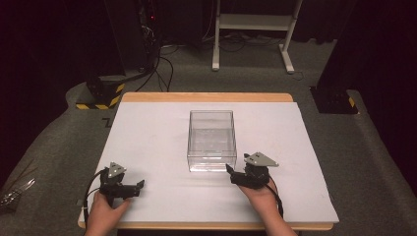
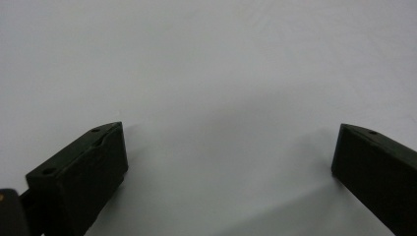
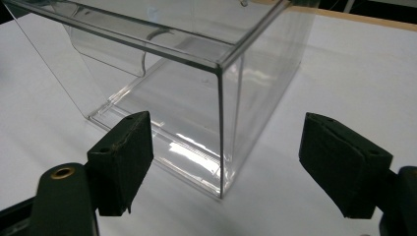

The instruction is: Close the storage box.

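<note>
A clear plastic box (image 1: 211, 140) stands in the middle of the white sheet (image 1: 162, 142); it looks empty. My right gripper (image 1: 230, 169) rests on the sheet just off the box's near right corner, jaws wide apart. In the right gripper view that corner of the box (image 3: 219, 113) rises between and just beyond the two black fingers (image 3: 123, 157), nothing held. My left gripper (image 1: 140, 185) lies at the near left of the sheet, pointing right. Its jaws stand wide in the left gripper view, with bare white sheet (image 2: 211, 98) between the fingers (image 2: 83, 172).
The sheet covers a wooden table (image 1: 206, 97) with its edge showing at the far side. Beyond it are grey carpet, a white frame's legs (image 1: 253, 29), cables and black stands with yellow-black tape (image 1: 101, 96). Some shiny clutter (image 1: 14, 191) lies on the floor at left.
</note>
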Available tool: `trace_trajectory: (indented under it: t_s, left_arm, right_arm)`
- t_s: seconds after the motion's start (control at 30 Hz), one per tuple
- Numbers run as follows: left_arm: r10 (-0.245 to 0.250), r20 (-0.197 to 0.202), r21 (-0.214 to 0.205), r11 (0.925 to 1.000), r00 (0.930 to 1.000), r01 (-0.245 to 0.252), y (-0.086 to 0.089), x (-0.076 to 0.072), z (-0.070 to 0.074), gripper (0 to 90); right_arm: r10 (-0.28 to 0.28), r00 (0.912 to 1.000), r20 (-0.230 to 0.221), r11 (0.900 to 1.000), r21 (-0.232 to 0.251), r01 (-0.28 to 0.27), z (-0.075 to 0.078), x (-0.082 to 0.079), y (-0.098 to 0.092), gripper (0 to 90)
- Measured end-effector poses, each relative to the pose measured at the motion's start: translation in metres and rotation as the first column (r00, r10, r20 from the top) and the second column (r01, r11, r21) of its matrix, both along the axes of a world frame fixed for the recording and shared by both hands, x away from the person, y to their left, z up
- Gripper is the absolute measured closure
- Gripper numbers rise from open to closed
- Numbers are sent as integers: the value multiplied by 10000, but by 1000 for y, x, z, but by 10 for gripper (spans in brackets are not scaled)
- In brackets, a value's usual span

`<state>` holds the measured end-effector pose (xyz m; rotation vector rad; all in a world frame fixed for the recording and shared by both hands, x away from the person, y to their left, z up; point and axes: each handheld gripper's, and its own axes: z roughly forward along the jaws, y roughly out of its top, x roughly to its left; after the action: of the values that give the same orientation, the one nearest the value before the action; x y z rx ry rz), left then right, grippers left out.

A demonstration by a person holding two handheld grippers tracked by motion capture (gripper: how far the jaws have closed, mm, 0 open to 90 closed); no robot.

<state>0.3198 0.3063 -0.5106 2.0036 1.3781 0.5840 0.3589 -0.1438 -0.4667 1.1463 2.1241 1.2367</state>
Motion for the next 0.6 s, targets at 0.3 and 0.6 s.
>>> trace_trajectory:
  t_s: [0.3,0.6]
  left_arm:
    - [12,12,-12,10000,10000,-12,0,0,0,5]
    - [13,24,-19,10000,10000,-13,0,0,0,5]
  right_arm:
    - [-440,9990,78,9990,-115,440,-1,-9,-30,215]
    - [-1058,9943,-127,9940,-290,1054,-10,-15,-60,219]
